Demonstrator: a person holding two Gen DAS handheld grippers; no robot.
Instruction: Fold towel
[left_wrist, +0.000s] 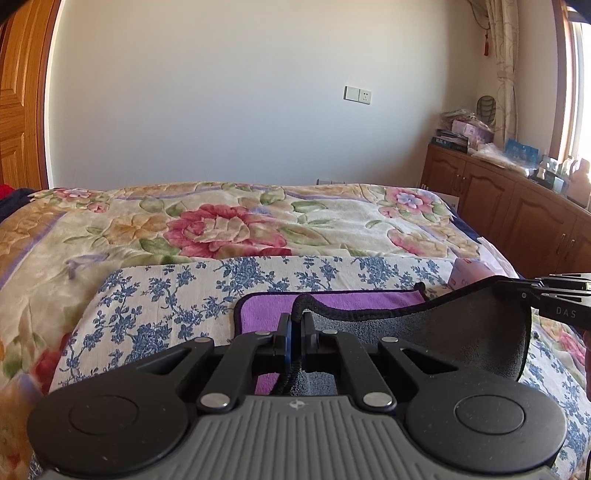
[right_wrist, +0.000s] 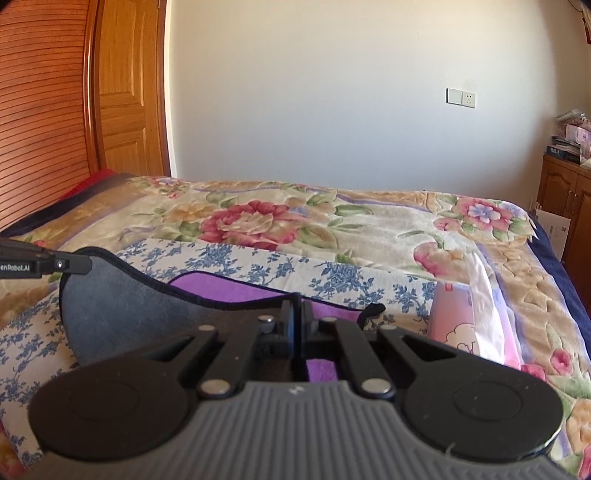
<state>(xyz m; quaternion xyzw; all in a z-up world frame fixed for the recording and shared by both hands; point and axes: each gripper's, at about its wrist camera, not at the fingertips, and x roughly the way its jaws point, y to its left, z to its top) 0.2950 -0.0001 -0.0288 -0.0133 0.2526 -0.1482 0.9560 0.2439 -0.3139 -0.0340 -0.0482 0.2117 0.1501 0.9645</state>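
Observation:
The towel (left_wrist: 332, 306) is purple on one face and grey on the other, with a dark hem. It lies on a blue-flowered cloth (left_wrist: 177, 288) on the bed. My left gripper (left_wrist: 295, 321) is shut on the towel's near edge and holds it lifted, so the grey underside (left_wrist: 461, 332) hangs between both grippers. My right gripper (right_wrist: 297, 310) is shut on the same edge further right; the purple face (right_wrist: 229, 288) shows beyond it. The right gripper also shows in the left wrist view (left_wrist: 561, 295), and the left one in the right wrist view (right_wrist: 40, 264).
The bed carries a floral quilt (left_wrist: 221, 225). A pink package (right_wrist: 461, 321) lies on the bed to the right of the towel. A wooden cabinet (left_wrist: 498, 199) with clutter stands at the right, a wooden wardrobe (right_wrist: 48, 110) at the left.

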